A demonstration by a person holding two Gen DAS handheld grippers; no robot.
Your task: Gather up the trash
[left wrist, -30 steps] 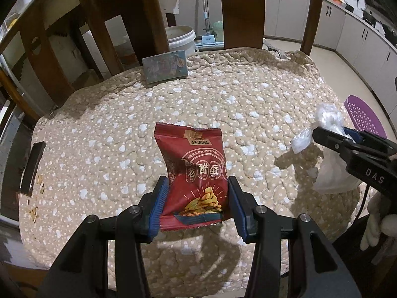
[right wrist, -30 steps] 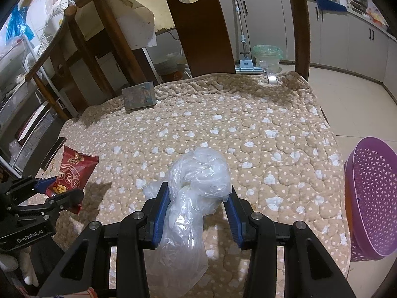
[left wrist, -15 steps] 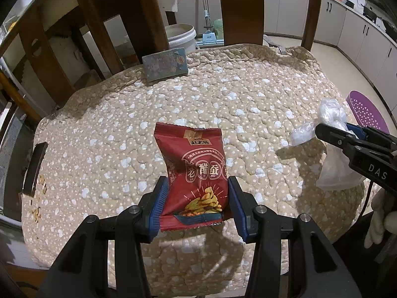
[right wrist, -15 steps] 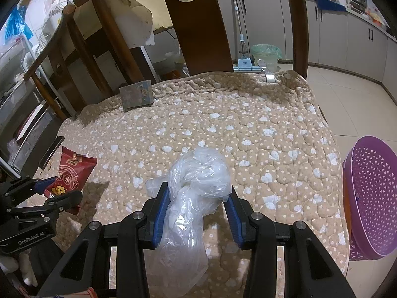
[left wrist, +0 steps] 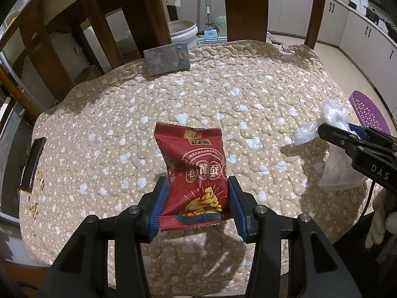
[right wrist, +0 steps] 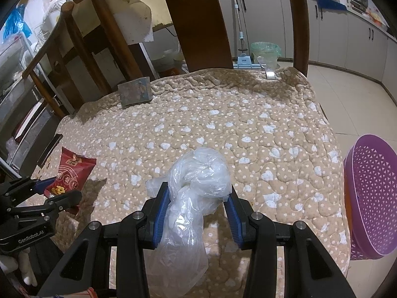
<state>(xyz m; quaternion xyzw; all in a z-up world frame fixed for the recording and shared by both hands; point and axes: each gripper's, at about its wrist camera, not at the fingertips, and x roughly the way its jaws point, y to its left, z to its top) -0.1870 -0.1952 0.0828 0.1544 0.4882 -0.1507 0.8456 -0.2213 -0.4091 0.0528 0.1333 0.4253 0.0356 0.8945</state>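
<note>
The light is bright and comes from above. It makes soft dark shadows on the spotty blanket [left wrist: 248,94] under the left gripper [left wrist: 196,203] and the right gripper [right wrist: 197,206]. Both pictures are sharp in the middle. The edges bend round like a fishbowl, and the corners go black.

**Two wrist views, one quilt**

The left wrist camera sits just behind the left tongs [left wrist: 196,206], low and near, facing across the quilt [left wrist: 223,94] toward the chair backs. The right wrist camera looks likewise past the right tongs [right wrist: 197,207]. Both share the quilt, the box [left wrist: 167,58] [right wrist: 135,90], the purple basket [left wrist: 369,111] [right wrist: 372,193], and each other's tongs.
</note>
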